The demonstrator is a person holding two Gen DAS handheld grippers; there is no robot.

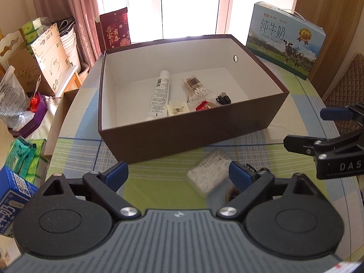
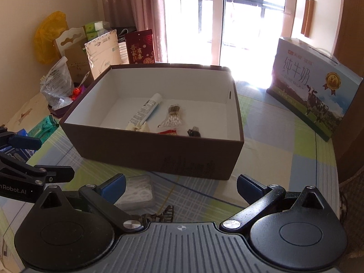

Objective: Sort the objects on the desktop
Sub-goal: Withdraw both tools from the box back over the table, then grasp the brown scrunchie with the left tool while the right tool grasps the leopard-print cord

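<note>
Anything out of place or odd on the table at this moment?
Nothing spilled or damaged. A clear case of cotton swabs and a dark hair claw lie on the tablecloth outside the brown box, unlike the sorted items inside.

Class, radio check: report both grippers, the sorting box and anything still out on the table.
Left gripper open, empty. Right gripper open, empty. Brown box holds tube, swab bag, small bits. Clear swab case and hair claw still on tablecloth; path clear.
</note>
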